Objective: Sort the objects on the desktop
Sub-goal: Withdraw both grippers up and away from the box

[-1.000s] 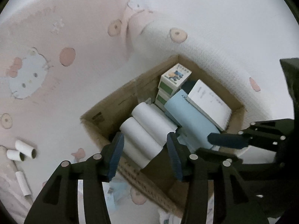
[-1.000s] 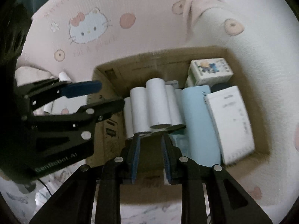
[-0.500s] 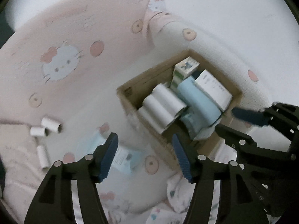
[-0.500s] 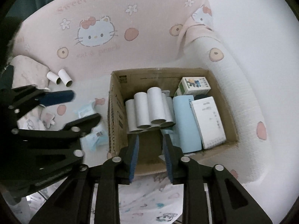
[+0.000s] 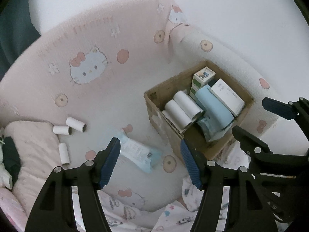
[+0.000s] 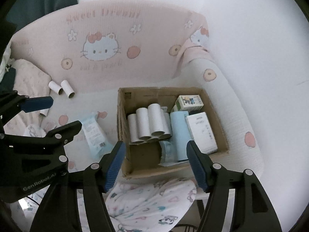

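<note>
A soft white surface printed with pink dots and bows, a bed sheet (image 5: 108,104) or padded mat, fills both fisheye views. A pink cartoon-cat cushion panel (image 6: 100,46) curves around its far edge, and a plain white wall rises behind. A dark teal curtain (image 5: 13,27) hangs at the upper left.

An open cardboard box (image 6: 123,104) sits on the surface near the padded edge. Inside lie white cardboard tubes (image 6: 148,123) stacked side by side, a pale blue roll (image 6: 180,133), a white booklet (image 6: 201,132) and a small carton with a cartoon print (image 6: 190,101). Outside the box, a pale blue wipes packet (image 5: 137,152) lies flat on the sheet just beside it, and three loose tubes (image 5: 75,124) lie well apart to the left.

The left gripper (image 5: 150,162) hangs above the packet, its jaws opening wide with nothing between them. The right gripper (image 6: 156,164) hangs over the box's near wall, its jaws also opening and empty.

Only the right wrist view shows lettering on the cushion panel and all the tube ends in the box. Only the left wrist view shows the third loose tube in full and a dark object (image 5: 10,158) at the far left edge.
</note>
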### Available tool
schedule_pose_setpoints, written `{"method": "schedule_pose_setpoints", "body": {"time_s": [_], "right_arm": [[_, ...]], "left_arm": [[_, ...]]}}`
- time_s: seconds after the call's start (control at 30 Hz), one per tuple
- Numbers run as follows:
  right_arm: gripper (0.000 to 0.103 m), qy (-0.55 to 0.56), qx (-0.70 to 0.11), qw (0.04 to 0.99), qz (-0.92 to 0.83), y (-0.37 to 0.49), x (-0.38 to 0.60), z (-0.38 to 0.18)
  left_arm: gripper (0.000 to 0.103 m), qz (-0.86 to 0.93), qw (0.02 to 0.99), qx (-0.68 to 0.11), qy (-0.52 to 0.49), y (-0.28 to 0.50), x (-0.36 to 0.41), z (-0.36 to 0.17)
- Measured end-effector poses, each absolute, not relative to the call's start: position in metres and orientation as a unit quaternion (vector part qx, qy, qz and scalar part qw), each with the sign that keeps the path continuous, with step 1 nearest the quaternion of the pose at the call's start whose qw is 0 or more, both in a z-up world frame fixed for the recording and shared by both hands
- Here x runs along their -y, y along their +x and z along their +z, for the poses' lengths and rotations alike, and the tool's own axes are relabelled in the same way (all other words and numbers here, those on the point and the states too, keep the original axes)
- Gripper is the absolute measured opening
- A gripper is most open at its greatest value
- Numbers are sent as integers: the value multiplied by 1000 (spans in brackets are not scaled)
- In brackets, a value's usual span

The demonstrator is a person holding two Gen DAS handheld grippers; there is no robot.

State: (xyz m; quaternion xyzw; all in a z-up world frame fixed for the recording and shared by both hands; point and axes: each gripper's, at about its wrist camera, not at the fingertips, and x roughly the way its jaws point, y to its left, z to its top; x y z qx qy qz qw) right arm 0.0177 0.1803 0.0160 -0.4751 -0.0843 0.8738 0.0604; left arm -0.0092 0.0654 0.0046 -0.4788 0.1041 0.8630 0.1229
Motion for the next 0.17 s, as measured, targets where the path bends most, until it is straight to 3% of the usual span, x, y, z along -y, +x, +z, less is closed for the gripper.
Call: {"method": "schedule_pose_setpoints", "body": {"time_s": [0.17], "right_arm": [[65, -466, 85, 64, 878, 23, -176, 24]], "left_arm": [[69, 870, 126, -104, -466, -6, -62, 13]]}}
